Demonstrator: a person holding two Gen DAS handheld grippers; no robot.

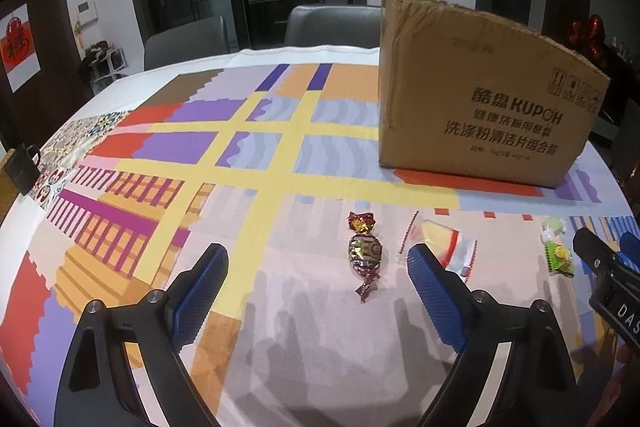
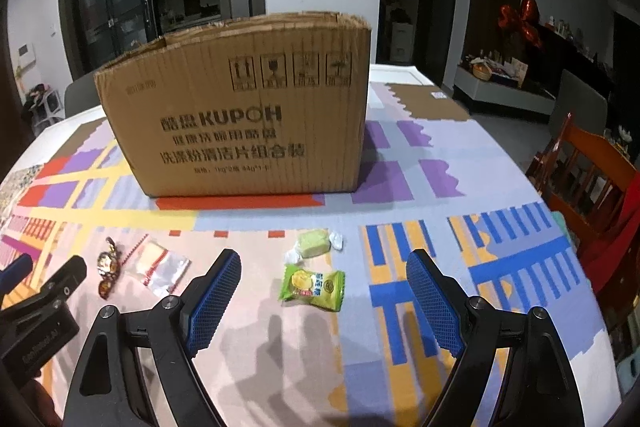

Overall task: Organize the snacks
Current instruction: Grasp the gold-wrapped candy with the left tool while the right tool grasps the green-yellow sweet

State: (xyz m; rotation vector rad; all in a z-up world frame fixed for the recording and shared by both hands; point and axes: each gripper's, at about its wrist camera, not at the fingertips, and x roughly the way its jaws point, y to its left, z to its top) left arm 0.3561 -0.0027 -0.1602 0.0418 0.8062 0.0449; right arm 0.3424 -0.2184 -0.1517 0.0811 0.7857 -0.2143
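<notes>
Four snacks lie in a loose row on the patterned cloth of the counter (image 2: 400, 187), in front of one open cardboard box (image 2: 240, 115). Counting from the left: one foil-wrapped candy (image 1: 365, 254) with twisted ends, one clear packet (image 1: 440, 241) with a pale yellow piece inside and a red zigzag edge, one pale green sweet in clear wrap (image 2: 314, 244), and just in front of it one green packet (image 2: 314, 285) printed with a yellow fruit. The candy and the clear packet sit close together; the two green ones lie near each other, apart from that pair.

The left claw (image 1: 316, 269) stands wide open above the cloth, the foil candy ahead between its blue pads, untouched. The right claw (image 2: 324, 273) is equally wide open, holding nothing, with the green packet between its fingers and not in contact.
</notes>
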